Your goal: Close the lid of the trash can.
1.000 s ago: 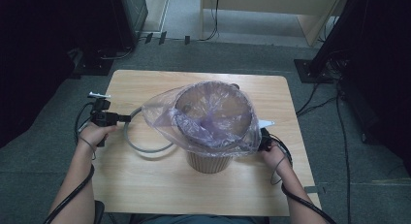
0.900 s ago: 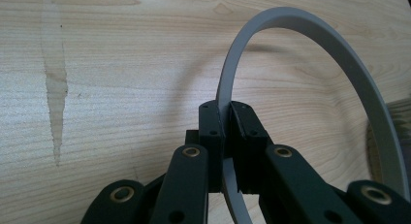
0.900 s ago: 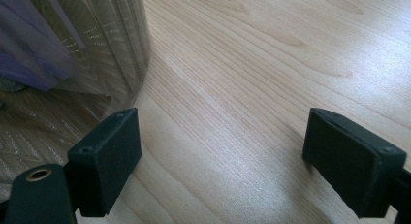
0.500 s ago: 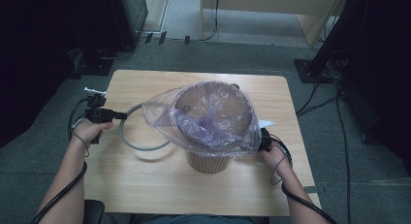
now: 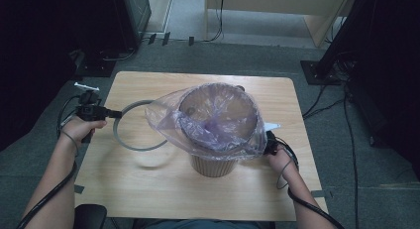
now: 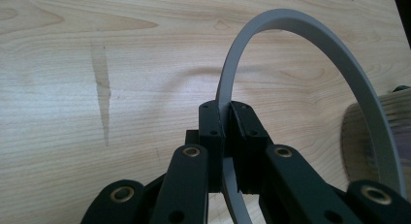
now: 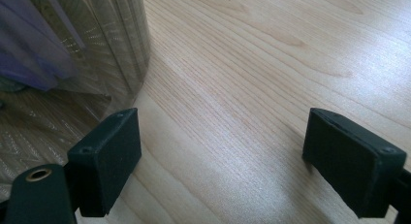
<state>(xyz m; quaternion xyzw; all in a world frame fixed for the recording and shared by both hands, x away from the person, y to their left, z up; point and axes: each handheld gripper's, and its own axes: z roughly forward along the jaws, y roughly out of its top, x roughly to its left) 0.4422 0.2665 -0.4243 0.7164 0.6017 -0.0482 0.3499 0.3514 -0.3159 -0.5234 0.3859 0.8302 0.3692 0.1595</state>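
Note:
A brown ribbed bin [image 5: 213, 164] stands mid-table, lined with a clear purple-tinted plastic bag [image 5: 208, 122] that drapes over its rim. A grey ring [image 5: 130, 143] hangs above the table to the bin's left, its right part hidden behind the bag. My left gripper [image 5: 115, 114] is shut on the ring's left edge; in the left gripper view the two pads pinch the ring [image 6: 310, 44] between them, gripper [image 6: 227, 118]. My right gripper [image 5: 269, 143] sits at the bin's right side, low by the table. In the right gripper view its jaws stand wide apart, gripper [image 7: 232, 151], beside the bin wall [image 7: 97, 49].
The wooden table [image 5: 148, 189] has bare room in front and to the left under the ring. A small white object [image 5: 272, 126] lies right of the bin. Cables [image 5: 327, 102], a dark cabinet [image 5: 133, 16] and stands sit on the carpet around the table.
My left gripper has lifted the grey ring off the table and carried it a little left and away. The right gripper has stayed beside the bin.

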